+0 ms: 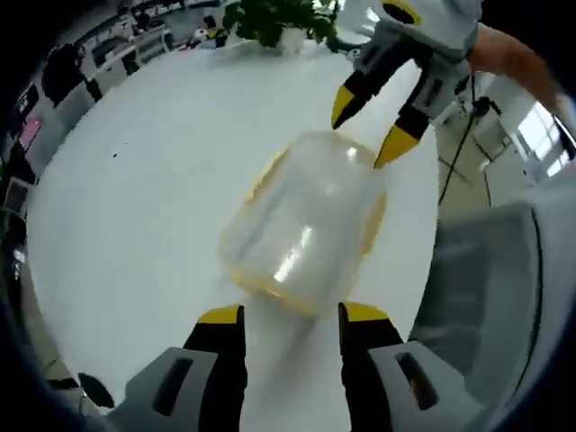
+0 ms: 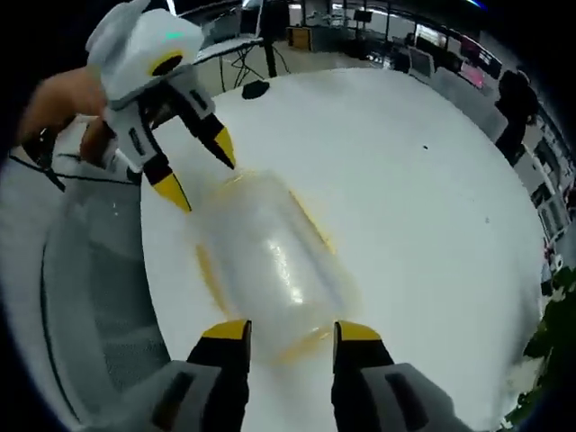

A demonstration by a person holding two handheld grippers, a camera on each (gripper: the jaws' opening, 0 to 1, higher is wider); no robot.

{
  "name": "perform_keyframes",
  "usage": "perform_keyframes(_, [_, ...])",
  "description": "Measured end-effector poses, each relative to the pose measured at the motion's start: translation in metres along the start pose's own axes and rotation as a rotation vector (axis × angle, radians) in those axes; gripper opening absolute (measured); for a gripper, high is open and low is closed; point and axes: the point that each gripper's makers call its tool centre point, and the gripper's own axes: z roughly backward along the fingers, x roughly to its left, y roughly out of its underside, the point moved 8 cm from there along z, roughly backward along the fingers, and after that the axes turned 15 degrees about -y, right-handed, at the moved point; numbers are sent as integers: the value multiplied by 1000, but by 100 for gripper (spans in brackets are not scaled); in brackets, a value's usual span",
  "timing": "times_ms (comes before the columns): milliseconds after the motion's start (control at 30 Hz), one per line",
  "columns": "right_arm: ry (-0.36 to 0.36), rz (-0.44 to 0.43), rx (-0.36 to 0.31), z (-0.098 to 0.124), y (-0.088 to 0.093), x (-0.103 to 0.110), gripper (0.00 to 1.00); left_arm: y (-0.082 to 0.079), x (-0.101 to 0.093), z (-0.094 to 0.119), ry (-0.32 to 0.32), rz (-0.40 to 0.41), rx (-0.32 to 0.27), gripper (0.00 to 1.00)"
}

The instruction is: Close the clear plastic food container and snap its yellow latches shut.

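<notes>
On the white surface (image 1: pixel 135 225), between both tongs: clear container (image 1: pixel 301 220) with yellow trim, blurred; latches cannot be told apart. Long axis: runs from one tongs to the other, near end at the viewing tips, far end at the opposite tips. Left tongs (image 1: pixel 290 315): released, tips just short of the container's near end. Right tongs (image 2: pixel 290 331): released, likewise at the opposite end. Grey chair (image 1: pixel 486 279): beside the surface, partly cut off. Plant (image 1: pixel 270 22): far edge.

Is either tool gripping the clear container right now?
No: both the left tool and right tool are open, short of the container.
</notes>
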Motion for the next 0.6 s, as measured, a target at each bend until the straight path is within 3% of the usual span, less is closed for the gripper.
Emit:
perform_keyframes(33, [-4,11,8,0,0,1,33,-1,-1,1,10,-28,2,38])
perform_keyframes(167, [-33,244,117,0,-8,7,31,-7,-1,7,9,-183,-6,35])
perform_keyframes(200, [-40,263,153,0,-8,9,31,-8,-1,7,10,-226,-9,35])
perform_keyframes(233, [-54,339,160,-1,-11,12,31,-11,-3,8,19,-295,-40,35])
perform_keyframes(367, [-69,371,182,-3,-11,16,31,-14,-7,12,31,-428,-43,35])
perform_keyframes(600, [-78,378,182,-5,-12,16,30,-16,-3,10,24,-403,-46,33])
